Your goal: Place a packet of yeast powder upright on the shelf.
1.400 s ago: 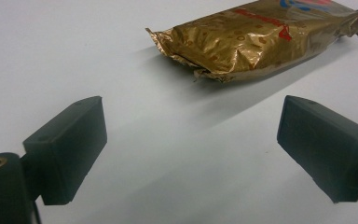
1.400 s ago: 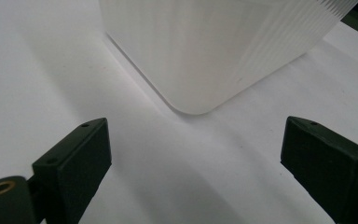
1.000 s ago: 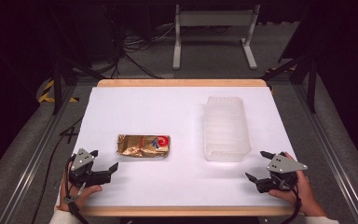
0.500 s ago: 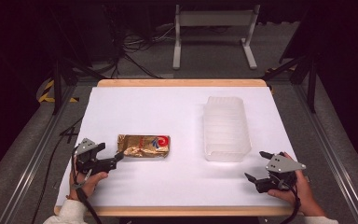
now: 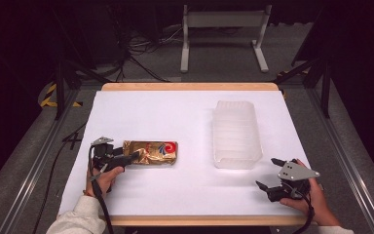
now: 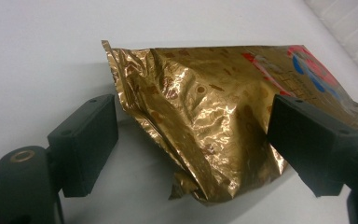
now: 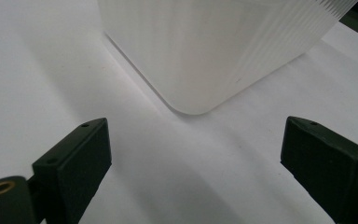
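Note:
A crinkled gold foil pouch [image 5: 151, 152] with a red and blue logo lies flat on the white table [image 5: 175, 117], left of centre. My left gripper [image 5: 126, 157] is open at the pouch's left end, its jaws straddling the crimped end. In the left gripper view the pouch [image 6: 223, 116] sits between the two black jaws of my left gripper [image 6: 191, 140] without being squeezed. My right gripper [image 5: 272, 173] rests open near the table's front right, just short of a clear ribbed plastic tub [image 5: 236, 134]. The tub's rounded corner [image 7: 200, 56] lies beyond the spread jaws of my right gripper [image 7: 196, 144].
The table's wooden front edge [image 5: 199, 220] runs close to both hands. Beyond the far edge stands a white metal frame [image 5: 224, 29] among cables on the floor. Rails run along both sides of the table.
My left gripper has moved forward and right from the front left corner up to the pouch's left end. The right gripper has stayed in place.

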Demonstrator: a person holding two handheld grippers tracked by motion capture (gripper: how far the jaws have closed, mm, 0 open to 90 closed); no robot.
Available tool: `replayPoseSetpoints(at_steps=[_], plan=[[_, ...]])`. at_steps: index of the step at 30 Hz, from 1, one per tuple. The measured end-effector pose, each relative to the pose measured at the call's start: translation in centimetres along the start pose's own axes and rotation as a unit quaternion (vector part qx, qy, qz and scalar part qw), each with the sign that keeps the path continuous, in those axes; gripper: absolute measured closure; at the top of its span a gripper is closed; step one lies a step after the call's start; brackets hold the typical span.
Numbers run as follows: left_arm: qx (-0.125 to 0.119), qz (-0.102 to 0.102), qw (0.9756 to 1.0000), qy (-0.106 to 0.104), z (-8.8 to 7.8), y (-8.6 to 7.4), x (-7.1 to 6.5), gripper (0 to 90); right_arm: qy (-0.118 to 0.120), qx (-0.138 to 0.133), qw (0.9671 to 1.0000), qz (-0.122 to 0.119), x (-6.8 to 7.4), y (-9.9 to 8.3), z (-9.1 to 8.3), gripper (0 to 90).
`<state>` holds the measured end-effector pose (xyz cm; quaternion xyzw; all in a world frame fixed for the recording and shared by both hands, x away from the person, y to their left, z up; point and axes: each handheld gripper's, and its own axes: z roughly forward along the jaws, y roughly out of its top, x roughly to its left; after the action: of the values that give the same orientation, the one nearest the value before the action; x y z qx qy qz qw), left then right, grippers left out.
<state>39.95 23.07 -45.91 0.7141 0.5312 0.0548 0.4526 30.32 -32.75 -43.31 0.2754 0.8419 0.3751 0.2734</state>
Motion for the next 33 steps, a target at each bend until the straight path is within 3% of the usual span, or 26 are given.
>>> replayPoseSetpoints(at_steps=[4,11,15,19,23,29,33], plan=[[0.006,0.002,1.0000,-0.005,0.3,0.2,-0.2,25.9,0.001,0.000,1.0000,0.003,0.0,0.0,0.0,9.2],[0.001,-0.001,0.9991,-0.042,0.1,0.0,0.1,57.3,0.002,0.002,1.0000,0.002,0.0,0.0,0.0,9.2],[-0.002,0.001,0.9987,-0.051,-0.2,-0.1,0.3,67.5,0.003,0.002,1.0000,0.002,0.0,0.0,0.0,9.2],[-0.022,0.024,0.9983,-0.048,-0.7,0.1,0.2,80.5,0.003,0.002,1.0000,0.002,0.0,0.0,0.0,9.2],[-0.046,0.046,0.9967,-0.048,-1.3,0.3,-0.6,83.9,0.003,0.003,1.0000,0.002,0.1,0.0,0.1,9.2],[-0.117,0.082,0.9870,-0.074,-3.5,1.4,-2.4,85.3,0.003,0.002,1.0000,0.004,0.0,0.0,0.1,9.2],[-0.140,0.105,0.9799,-0.096,-4.3,2.2,-3.8,88.1,0.003,0.002,1.0000,0.004,0.0,0.0,0.0,9.2]])
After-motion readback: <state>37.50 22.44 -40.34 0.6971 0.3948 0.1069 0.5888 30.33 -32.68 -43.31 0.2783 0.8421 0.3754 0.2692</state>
